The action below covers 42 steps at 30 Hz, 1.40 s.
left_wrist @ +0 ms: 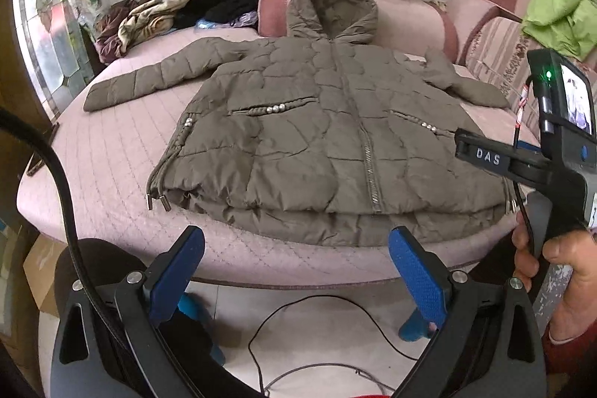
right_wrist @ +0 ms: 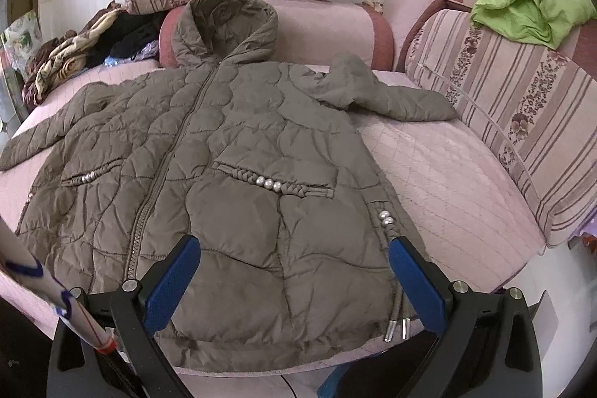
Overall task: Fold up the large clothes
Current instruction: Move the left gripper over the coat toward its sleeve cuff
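An olive-green quilted hooded puffer coat [left_wrist: 298, 122] is laid flat, front up and zipped, on a pink quilted bed cover [left_wrist: 112, 144], with its hood resting against a pink bolster [right_wrist: 335, 21] and both sleeves spread outward. The left hand-held gripper [left_wrist: 296, 275] is held wide open and empty just short of the coat's hem, over the bed edge, while the right hand-held gripper [right_wrist: 294, 282] is likewise spread wide with nothing clasped, above the lower right part of the coat near its pearl-trimmed pocket [right_wrist: 268, 183]. A crumpled lime-green garment [right_wrist: 530, 2] is seen on the striped sofa back [right_wrist: 522, 107] at the right, well apart from the coat.
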{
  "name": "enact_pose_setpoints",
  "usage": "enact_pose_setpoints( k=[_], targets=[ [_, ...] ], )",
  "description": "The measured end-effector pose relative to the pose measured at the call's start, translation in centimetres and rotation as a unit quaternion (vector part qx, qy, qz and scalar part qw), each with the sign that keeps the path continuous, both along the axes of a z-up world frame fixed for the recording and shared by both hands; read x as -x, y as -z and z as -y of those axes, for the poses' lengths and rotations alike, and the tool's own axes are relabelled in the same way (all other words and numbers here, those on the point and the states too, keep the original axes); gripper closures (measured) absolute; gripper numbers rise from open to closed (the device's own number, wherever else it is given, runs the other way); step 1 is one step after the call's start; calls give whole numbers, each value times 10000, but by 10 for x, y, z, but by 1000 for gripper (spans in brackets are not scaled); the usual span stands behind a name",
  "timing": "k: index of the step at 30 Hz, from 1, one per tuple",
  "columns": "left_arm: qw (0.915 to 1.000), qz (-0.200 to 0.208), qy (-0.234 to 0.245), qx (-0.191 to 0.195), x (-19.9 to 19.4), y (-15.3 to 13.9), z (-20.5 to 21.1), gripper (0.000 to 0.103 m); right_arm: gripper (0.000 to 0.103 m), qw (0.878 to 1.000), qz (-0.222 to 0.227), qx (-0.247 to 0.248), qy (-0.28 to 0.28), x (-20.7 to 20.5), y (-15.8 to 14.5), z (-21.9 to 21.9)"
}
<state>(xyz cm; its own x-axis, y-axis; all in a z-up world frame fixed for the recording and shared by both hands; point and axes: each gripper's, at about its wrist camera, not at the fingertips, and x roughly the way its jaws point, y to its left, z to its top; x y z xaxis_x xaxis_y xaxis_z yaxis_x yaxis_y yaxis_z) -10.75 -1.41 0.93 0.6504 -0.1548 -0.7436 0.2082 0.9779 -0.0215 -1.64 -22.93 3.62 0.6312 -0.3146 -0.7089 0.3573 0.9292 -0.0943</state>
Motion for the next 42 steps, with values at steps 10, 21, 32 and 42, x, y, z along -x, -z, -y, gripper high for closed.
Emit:
enact_pose_setpoints(
  k=[10, 21, 32, 42],
  targets=[
    [9978, -73, -538, -384, -12, -15, -18, 4, 0, 9996, 244, -8, -129, 24, -21, -8],
    [9895, 239, -1008, -1007, -5, -34, -23, 4, 0, 9989, 395, -128, -223, 44, -31, -14],
    [9913, -99, -843, -1003, -24, -25, -22, 4, 0, 9983, 532, 243, 81, 45, -22, -10],
    [9878, -1057, -964, -609, -57, 13, -32, 4, 0, 9998, -120, 63, -170, 19, 8, -16]
  ],
)
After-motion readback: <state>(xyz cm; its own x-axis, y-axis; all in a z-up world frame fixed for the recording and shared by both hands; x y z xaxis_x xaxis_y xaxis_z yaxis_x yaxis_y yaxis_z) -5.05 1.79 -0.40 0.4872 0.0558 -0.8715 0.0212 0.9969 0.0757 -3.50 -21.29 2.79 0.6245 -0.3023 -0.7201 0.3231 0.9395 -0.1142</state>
